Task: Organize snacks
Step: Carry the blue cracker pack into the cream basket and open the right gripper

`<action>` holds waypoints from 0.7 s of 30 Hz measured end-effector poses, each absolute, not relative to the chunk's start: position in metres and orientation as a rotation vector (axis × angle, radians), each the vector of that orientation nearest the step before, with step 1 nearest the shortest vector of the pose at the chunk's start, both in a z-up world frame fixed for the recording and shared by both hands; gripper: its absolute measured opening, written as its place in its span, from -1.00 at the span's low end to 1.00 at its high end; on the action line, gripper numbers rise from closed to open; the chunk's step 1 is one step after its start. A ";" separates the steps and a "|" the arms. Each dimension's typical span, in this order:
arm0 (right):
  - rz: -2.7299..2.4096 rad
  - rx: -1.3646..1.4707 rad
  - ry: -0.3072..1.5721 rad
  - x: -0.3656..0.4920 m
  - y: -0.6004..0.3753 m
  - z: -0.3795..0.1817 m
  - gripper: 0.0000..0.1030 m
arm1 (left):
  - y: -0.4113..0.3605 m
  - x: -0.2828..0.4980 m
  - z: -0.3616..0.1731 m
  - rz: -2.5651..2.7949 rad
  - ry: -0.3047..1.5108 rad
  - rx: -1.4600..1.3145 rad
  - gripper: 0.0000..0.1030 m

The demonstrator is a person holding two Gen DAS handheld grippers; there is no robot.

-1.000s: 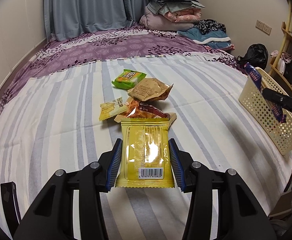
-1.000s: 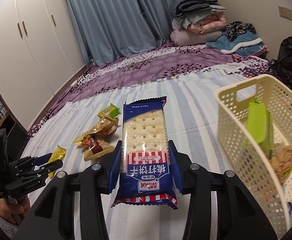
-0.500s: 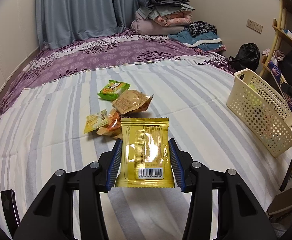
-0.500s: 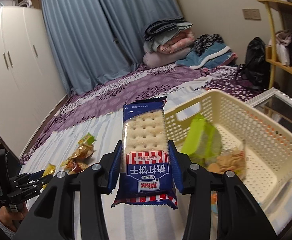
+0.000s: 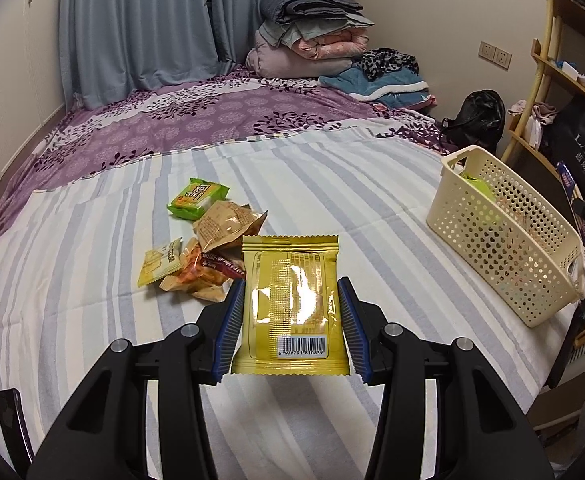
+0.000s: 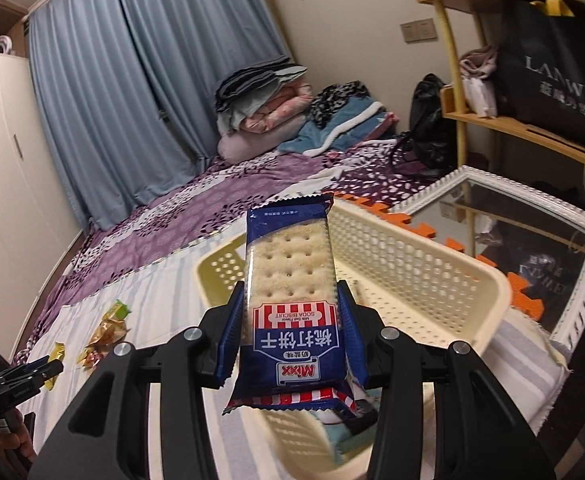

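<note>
- The right claw [image 6: 288, 328] is clamping a blue cracker pack [image 6: 290, 300] over the cream basket [image 6: 432, 280], which is already holding a few snacks.
- The left claw [image 5: 290, 326] is gripping a yellow packet [image 5: 290, 300] above the bed [image 5: 72, 280].
- A small pile of snacks [image 5: 208, 240] is waiting mid-bed.
- The basket is sitting at the bed's edge; open bed lies between.

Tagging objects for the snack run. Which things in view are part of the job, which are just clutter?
Job:
yellow packet in left gripper
soda biscuit pack in right gripper
cream basket
loose snack pile on bed

Clutter:
folded bedding
black bag
shelf
mirror
</note>
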State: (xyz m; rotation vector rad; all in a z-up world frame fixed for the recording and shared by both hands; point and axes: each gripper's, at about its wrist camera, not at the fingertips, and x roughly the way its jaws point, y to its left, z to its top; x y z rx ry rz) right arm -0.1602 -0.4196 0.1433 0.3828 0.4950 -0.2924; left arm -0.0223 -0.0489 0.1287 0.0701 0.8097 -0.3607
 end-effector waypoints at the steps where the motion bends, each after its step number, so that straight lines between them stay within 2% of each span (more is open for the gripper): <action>1: -0.303 0.384 0.494 -0.162 -0.422 0.143 -0.14 | -0.051 -0.023 0.130 -0.364 0.807 0.072 -0.08; 17: -0.406 0.440 0.511 -0.181 -0.464 0.127 -0.12 | -0.091 -0.022 0.136 -0.437 0.797 0.113 -0.08; 18: -0.406 0.444 0.509 -0.181 -0.466 0.127 -0.09 | -0.093 -0.022 0.137 -0.439 0.797 0.114 -0.08; 19: -0.407 0.446 0.505 -0.182 -0.466 0.127 0.03 | -0.094 -0.023 0.137 -0.442 0.796 0.116 -0.08; 21: -0.411 0.445 0.495 -0.183 -0.467 0.128 0.08 | -0.098 -0.023 0.138 -0.447 0.795 0.121 -0.08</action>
